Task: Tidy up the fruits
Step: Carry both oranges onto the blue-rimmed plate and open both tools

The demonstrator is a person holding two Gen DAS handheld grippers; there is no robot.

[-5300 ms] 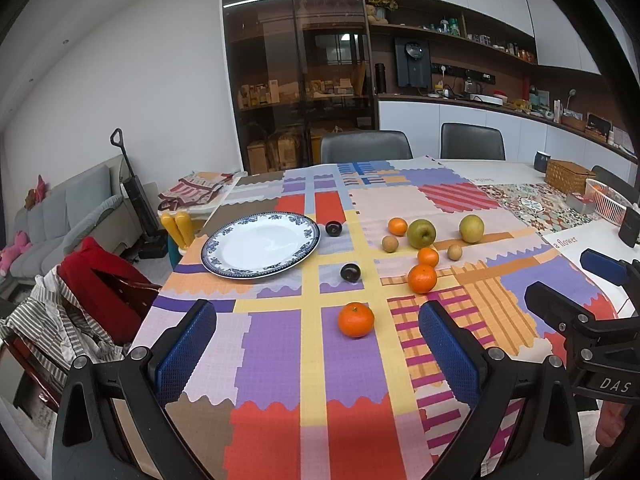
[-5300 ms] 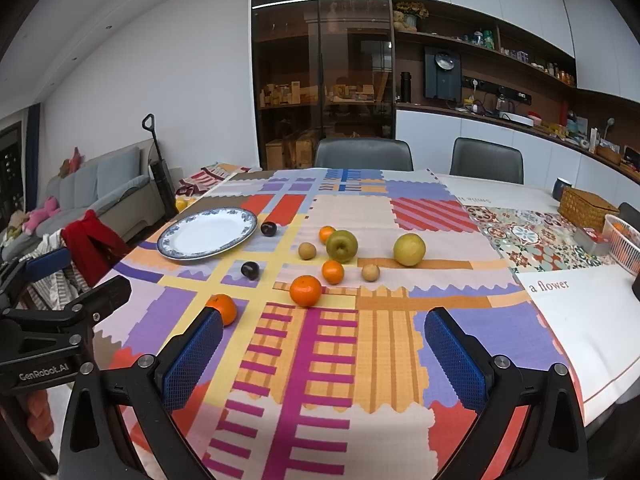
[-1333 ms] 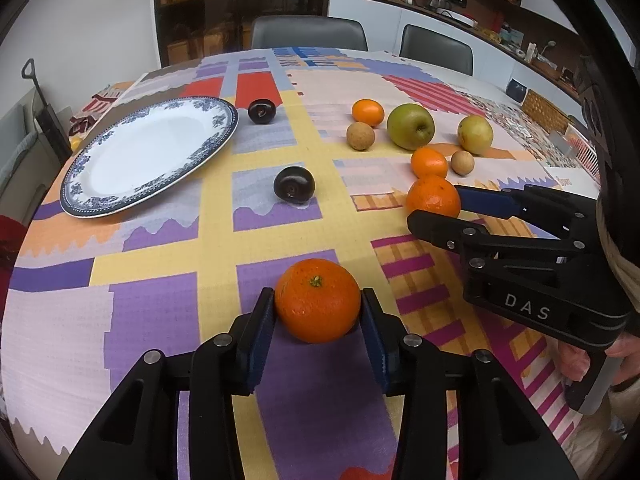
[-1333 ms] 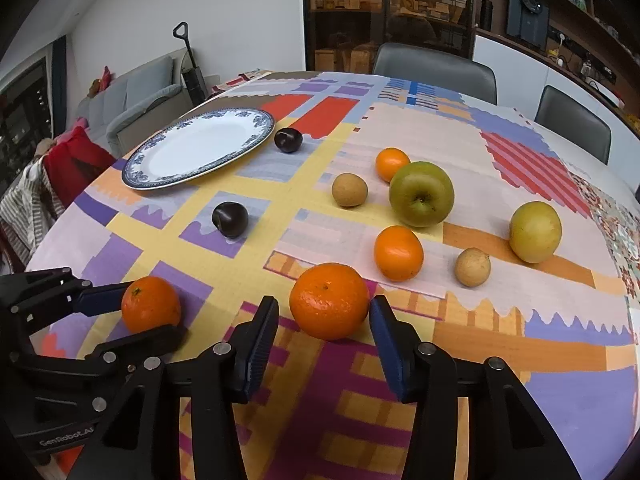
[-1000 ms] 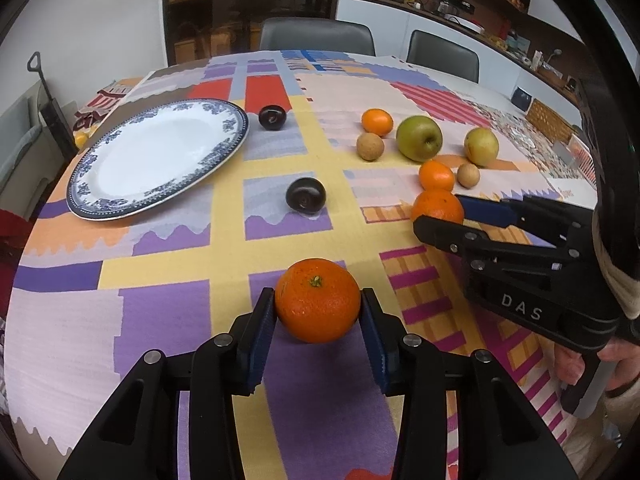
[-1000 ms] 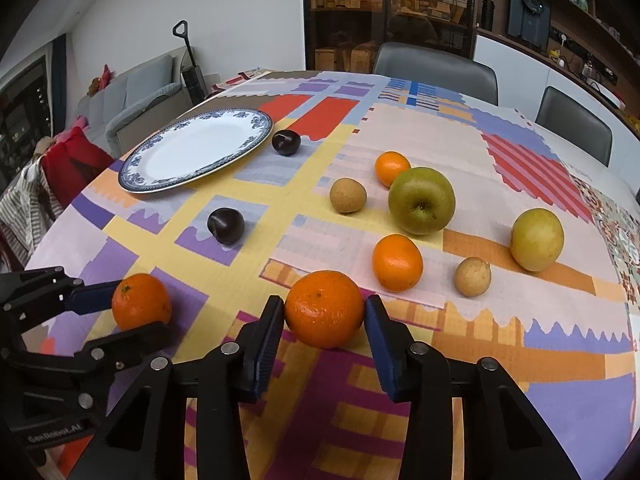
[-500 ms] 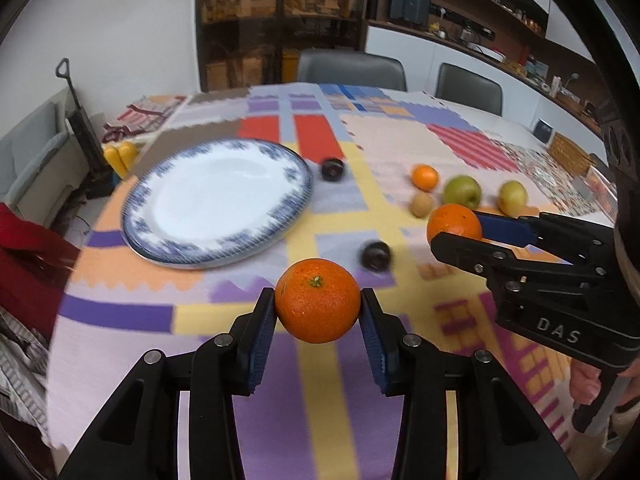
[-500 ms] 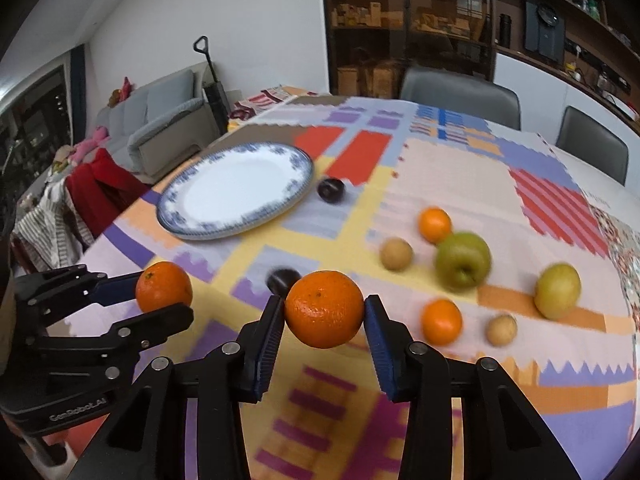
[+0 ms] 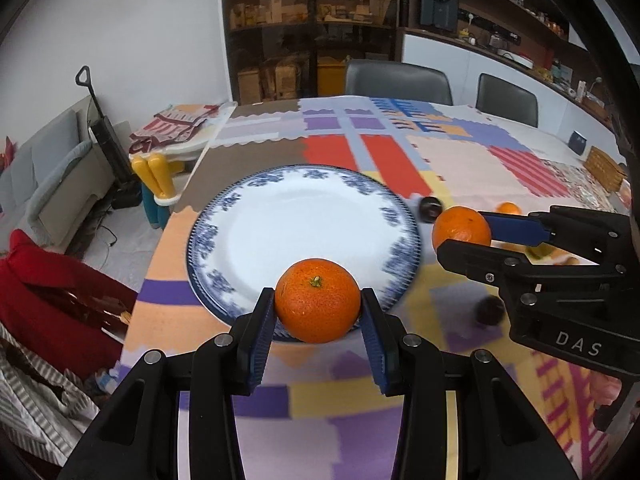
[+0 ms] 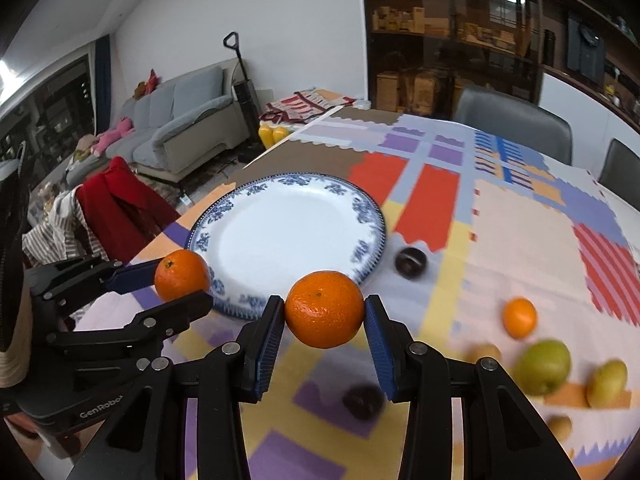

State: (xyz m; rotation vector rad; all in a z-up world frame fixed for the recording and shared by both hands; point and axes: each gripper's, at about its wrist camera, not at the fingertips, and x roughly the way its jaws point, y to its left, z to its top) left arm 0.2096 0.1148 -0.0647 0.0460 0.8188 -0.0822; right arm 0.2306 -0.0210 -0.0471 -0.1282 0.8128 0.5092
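Note:
My left gripper (image 9: 318, 312) is shut on an orange (image 9: 317, 306) and holds it in the air at the near rim of the blue-patterned white plate (image 9: 288, 224). My right gripper (image 10: 324, 316) is shut on a second orange (image 10: 324, 309), held above the cloth just off the plate's (image 10: 280, 228) near right rim. Each gripper shows in the other's view: the right with its orange (image 9: 461, 229), the left with its orange (image 10: 182, 275). The plate holds nothing.
On the patchwork tablecloth (image 10: 520, 240) lie two dark plums (image 10: 410, 262) (image 10: 362, 400), a small orange (image 10: 519, 317), a green apple (image 10: 542, 366), a yellow pear (image 10: 606, 384) and brown kiwis (image 10: 484, 354). The table's left edge is close; a chair with red clothing (image 9: 44, 296) stands beside it.
Both grippers have lifted their oranges off the cloth and carried them forward and left, up to the plate's near rim. Both stay shut on the fruit.

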